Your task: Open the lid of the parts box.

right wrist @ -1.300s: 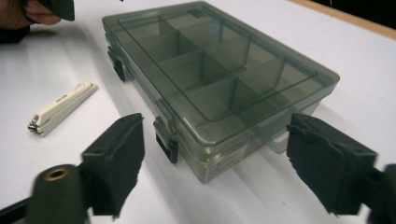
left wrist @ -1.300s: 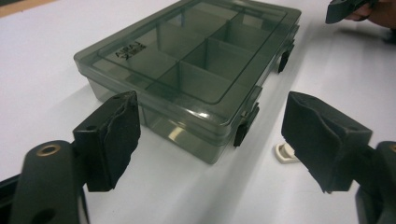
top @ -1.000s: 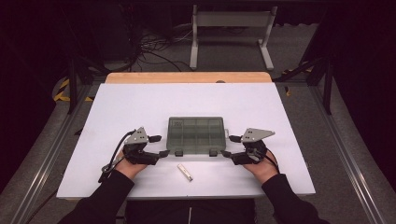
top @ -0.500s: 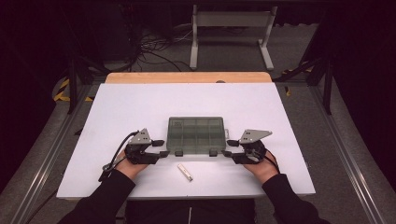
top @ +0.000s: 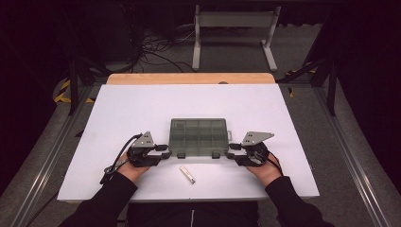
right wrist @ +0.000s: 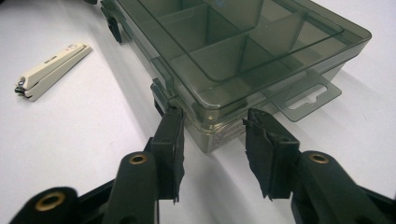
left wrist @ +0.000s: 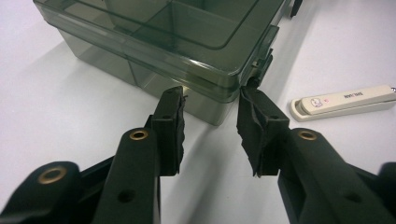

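A closed compartment box (top: 199,137) lies near the worktop's (top: 142,104) front edge, long axis parallel to it. The left gripper (top: 166,151) and right gripper (top: 228,151), both spread, flank its front corners. A nail clipper (top: 187,174) lies just in front, angled.

Black sleeves, black grippers, grey plates on top.
Left gripper (top: 163,151) trails a black cable toward 7 o'clock; right gripper (top: 230,152) wears a grey three-cornered plate; brass rivets stud the black jaws, with ragged black pads (left wrist: 175,125).

Glossy translucent plastic organizer box (left wrist: 187,42)
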`<state>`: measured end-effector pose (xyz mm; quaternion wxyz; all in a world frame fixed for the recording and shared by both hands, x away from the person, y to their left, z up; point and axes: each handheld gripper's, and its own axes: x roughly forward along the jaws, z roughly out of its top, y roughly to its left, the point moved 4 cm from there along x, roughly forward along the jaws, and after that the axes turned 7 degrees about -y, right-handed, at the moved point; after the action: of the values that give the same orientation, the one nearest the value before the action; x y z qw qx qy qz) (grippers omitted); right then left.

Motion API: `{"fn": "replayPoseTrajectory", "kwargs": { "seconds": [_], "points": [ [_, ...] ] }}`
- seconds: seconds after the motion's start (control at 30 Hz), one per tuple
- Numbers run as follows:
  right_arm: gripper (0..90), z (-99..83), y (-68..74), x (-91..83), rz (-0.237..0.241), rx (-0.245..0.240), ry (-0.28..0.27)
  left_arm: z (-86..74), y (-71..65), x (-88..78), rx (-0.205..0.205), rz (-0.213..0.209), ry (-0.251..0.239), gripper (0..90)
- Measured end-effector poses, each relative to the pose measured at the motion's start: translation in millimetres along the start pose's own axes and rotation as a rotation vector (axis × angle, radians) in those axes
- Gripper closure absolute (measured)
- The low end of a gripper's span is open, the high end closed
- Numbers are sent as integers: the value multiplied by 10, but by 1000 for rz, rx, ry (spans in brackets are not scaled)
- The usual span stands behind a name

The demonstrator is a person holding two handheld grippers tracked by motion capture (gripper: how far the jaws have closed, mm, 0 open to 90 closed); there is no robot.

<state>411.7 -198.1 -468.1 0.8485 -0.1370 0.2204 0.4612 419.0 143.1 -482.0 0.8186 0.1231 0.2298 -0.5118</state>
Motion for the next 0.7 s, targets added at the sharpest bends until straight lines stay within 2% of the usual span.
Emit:
{"fn": "replayPoseTrajectory", "kwargs": {
  "seconds": [0.33, 0.7],
  "points": [
    [656, -5, 9, 3, -4, -12, 14, 2, -20, -10, 8, -11, -2, 713],
    [690, -8, 15, 1, -4, -16, 22, 6, -25, -14, 12, -15, -3, 730]
  ]
}}
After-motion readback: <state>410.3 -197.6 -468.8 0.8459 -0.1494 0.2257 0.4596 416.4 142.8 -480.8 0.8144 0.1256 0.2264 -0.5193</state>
